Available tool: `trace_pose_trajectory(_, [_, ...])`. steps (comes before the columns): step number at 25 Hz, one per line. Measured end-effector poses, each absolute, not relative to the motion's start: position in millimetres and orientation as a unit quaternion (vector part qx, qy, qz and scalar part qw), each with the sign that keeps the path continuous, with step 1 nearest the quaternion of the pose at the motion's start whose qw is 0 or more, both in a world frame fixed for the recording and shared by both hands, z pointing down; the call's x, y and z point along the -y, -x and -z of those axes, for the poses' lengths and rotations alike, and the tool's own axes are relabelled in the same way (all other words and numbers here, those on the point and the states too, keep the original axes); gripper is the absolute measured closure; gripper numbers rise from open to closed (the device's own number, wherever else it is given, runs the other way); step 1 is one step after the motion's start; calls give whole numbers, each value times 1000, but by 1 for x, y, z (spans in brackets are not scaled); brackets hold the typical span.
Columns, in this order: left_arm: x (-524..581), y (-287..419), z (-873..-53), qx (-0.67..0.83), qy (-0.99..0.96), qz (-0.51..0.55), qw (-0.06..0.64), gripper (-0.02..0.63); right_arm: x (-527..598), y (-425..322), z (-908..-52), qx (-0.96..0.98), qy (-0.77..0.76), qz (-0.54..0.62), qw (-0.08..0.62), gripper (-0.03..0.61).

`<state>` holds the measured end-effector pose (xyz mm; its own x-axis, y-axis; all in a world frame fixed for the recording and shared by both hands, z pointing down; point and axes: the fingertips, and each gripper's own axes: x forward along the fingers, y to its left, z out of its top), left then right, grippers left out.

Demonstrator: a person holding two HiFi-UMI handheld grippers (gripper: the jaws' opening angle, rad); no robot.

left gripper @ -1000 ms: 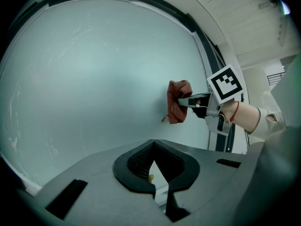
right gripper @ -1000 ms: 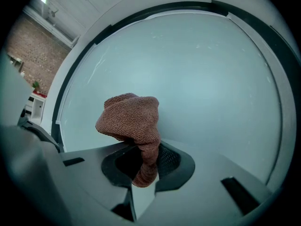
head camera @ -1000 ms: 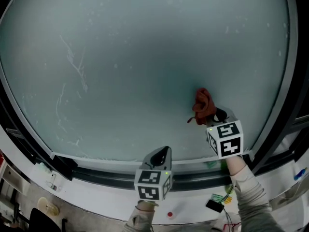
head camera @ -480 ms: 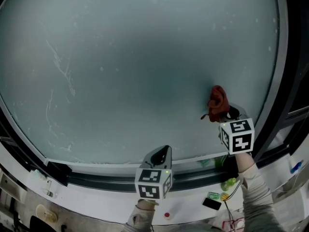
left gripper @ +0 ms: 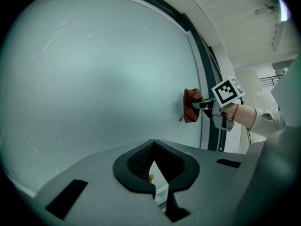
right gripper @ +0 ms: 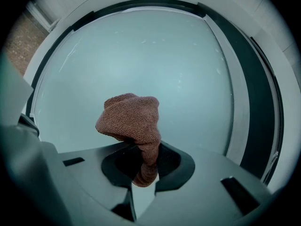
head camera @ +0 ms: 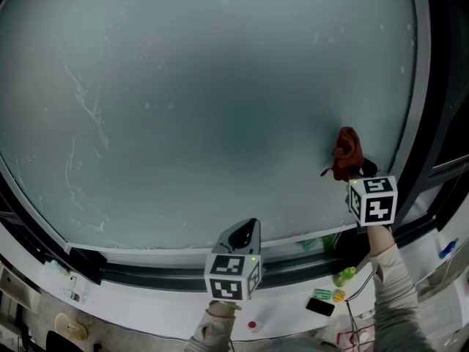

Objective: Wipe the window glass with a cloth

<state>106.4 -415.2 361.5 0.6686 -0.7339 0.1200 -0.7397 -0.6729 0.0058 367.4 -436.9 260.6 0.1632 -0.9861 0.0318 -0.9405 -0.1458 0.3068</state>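
Cloth (right gripper: 129, 121) — bunched, knitted, rust-red — pinched in right gripper (right gripper: 146, 174) against frosted glass (head camera: 183, 86); left gripper (left gripper: 157, 187) closed, empty.

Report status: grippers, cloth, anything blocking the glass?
Right gripper shut on cloth, at glass near its right edge. Left gripper shut, empty. Nothing blocking.

It looks like a bare work or test room rather than a home. A big frosted window glass (head camera: 220, 86) sits in a dark metal frame (head camera: 146, 272) under a white panelled ceiling (left gripper: 235, 13). Along the white sill (head camera: 146, 304) lie loose wires (head camera: 353, 336) and a small black device (head camera: 320, 307).
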Motion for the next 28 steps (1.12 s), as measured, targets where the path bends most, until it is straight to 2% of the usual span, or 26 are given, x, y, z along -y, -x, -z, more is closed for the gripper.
trace_pose_trajectory(12, [397,-93,-358,410,-910,-51,27,609,417,-332,-261,664,-731,96,125,531])
trace_pose_trajectory(28, [329,-13,-365,433,-899,-53,39,609,329,-188,-304,739,-661,71,107,531])
